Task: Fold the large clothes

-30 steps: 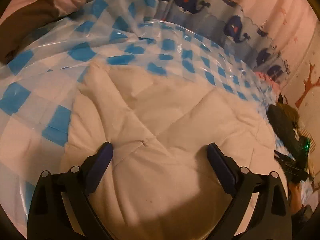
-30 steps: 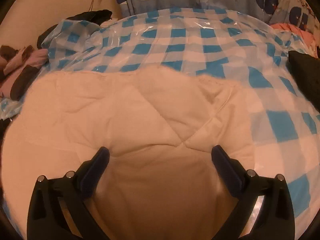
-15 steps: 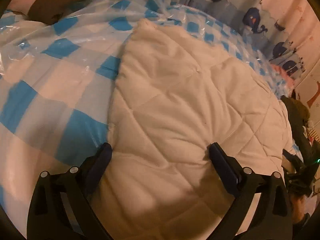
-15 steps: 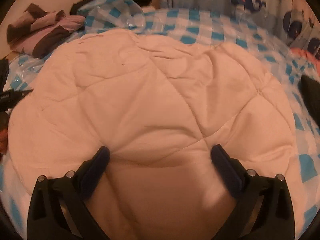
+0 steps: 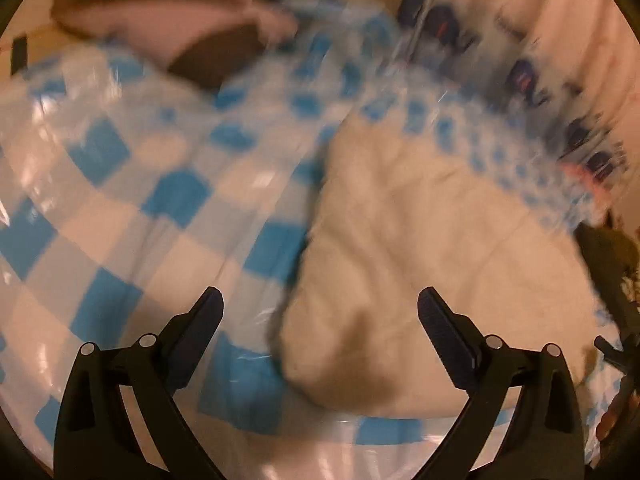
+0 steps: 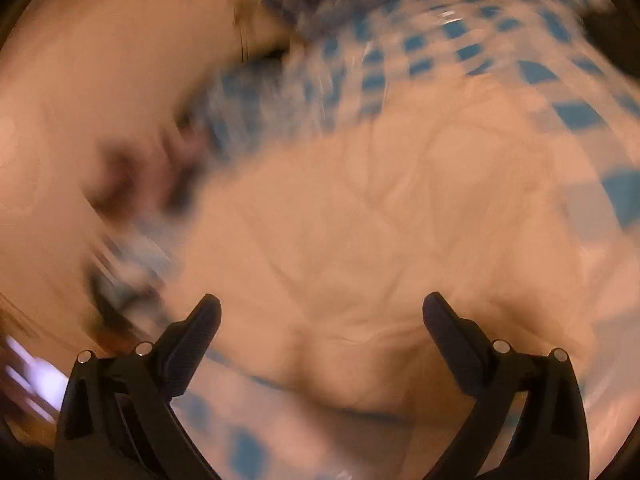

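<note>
Both views swung aside, blurred, quilted garment (image 5: 432, 248) edges smeared, jaws apart.

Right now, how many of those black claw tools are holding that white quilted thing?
0. The left gripper and right gripper both hang open above the white quilted garment, gripping nothing.

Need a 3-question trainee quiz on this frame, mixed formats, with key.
1. True or false: the left gripper is shut on the white quilted garment.
2. The garment lies on: A) bare wood, B) blue-checked plastic cover, C) carpet.
3. Fill in: the right gripper has its fingers ____ above the garment.

Key: 1 false; 2 B; 3 open.
</note>
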`<state>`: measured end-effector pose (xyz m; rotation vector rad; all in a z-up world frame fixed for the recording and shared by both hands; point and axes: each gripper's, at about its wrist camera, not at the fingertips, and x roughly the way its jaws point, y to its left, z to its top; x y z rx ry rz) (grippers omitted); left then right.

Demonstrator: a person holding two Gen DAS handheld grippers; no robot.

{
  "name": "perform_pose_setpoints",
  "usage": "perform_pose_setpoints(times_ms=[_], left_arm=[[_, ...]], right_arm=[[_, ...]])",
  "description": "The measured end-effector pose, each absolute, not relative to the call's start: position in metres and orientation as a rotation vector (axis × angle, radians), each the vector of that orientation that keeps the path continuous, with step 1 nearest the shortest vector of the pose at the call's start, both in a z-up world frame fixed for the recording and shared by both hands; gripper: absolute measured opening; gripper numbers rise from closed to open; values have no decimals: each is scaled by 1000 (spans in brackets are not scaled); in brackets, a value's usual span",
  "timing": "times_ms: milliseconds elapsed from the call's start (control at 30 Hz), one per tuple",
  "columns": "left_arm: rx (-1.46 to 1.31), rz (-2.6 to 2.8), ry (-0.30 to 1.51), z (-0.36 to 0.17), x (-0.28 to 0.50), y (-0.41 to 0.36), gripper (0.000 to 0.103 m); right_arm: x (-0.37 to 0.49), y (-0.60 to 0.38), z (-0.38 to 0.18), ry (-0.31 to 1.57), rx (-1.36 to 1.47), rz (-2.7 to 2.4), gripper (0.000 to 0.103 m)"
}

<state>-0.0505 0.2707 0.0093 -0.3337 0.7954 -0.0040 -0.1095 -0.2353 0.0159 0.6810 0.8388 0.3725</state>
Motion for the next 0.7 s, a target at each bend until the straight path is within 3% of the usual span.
perform_pose_setpoints(times_ms=[233,500,700], left_arm=[[-379,-237,671,48,-35,183,94],[-75,-639,712,34,-43,10,94],[121,-860,748,23,-72,-79,94]], right_arm=[[-159,-332,-33,766,1233,368,97],[-137,-317,-37,864,1143,305,97],[-138,-311,-34,783,1135,381,97]])
